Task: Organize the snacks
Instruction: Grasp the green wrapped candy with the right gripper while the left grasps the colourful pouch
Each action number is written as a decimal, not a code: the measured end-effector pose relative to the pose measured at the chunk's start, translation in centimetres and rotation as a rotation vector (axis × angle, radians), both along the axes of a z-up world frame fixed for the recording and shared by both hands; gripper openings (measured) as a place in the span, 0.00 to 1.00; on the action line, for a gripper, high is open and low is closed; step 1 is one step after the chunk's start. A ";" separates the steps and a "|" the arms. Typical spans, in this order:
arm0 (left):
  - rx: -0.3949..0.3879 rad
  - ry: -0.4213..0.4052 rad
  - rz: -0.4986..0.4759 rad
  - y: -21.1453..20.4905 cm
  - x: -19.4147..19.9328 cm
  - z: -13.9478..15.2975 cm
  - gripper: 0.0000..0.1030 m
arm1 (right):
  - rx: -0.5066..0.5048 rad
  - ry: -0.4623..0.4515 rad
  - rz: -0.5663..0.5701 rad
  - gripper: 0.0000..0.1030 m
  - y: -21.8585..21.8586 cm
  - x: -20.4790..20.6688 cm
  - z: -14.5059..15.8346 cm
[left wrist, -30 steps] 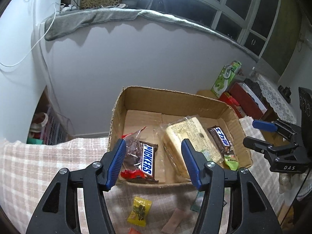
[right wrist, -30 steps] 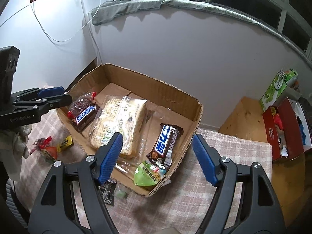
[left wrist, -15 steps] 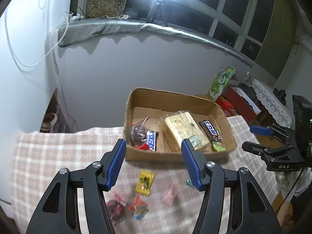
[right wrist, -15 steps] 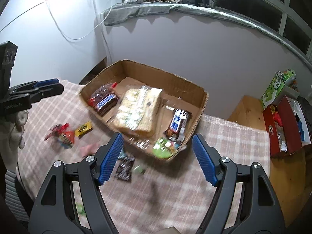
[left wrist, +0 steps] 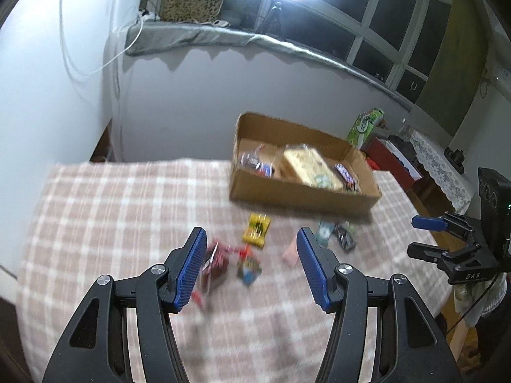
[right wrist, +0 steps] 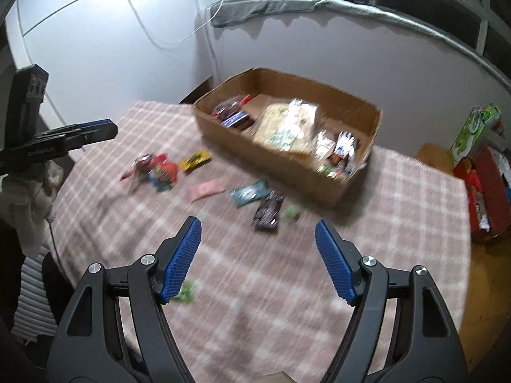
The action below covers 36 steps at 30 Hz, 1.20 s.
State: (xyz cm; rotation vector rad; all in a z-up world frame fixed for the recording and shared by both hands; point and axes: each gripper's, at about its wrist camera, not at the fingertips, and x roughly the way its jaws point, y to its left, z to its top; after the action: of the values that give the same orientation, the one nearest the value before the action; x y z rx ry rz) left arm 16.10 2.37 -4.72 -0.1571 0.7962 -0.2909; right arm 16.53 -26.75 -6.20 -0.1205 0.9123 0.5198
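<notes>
A checked pink-and-white cloth [right wrist: 399,210] covers the whole work surface and fills most of both wrist views. On it, at about one o'clock from the left gripper [left wrist: 250,266] and twelve o'clock from the right gripper [right wrist: 257,257], sits an open cardboard box [right wrist: 274,153], already stocked: a large pale packet in clear wrap [right wrist: 289,124] lies in its middle, a dark bar with blue lettering [right wrist: 236,118] at the nine o'clock end, and another blue-and-white bar [right wrist: 343,146] with a small green packet [right wrist: 329,169] at the three o'clock end. Loose snacks lie scattered on the cloth in front of the box, all blurred: a red and multicoloured cluster [right wrist: 159,169], a yellow packet [right wrist: 195,160], a pink sachet [right wrist: 206,190], a teal packet [right wrist: 250,193], a dark wrapper [right wrist: 268,214] and a small green sweet [right wrist: 291,213] beside it; another green sweet [right wrist: 186,292] lies just by the right gripper's left finger. Both grippers hang above the cloth with their blue-padded jaws standing apart and nothing between them, the right pair spread wider than the left. In the left wrist view the red cluster [left wrist: 220,265] shows just past the left fingertips [left wrist: 191,265].
</notes>
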 end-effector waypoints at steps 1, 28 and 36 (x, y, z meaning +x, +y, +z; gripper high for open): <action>-0.006 0.005 0.004 0.2 -0.5 -0.5 0.56 | 0.006 0.007 0.005 0.74 0.1 -0.5 -0.2; -0.016 0.134 -0.048 -2.8 -0.8 -7.6 0.52 | 0.027 0.153 0.025 0.61 5.8 -6.7 -8.4; 0.005 0.144 -0.029 -2.7 1.3 -8.3 0.48 | -0.033 0.102 0.040 0.59 7.7 -5.9 -8.5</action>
State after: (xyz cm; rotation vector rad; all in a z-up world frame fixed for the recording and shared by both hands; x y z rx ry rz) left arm 17.39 -0.32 -13.06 -0.1638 0.9428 -0.3075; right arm 10.68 -19.02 -14.74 -0.1434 1.0200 0.5521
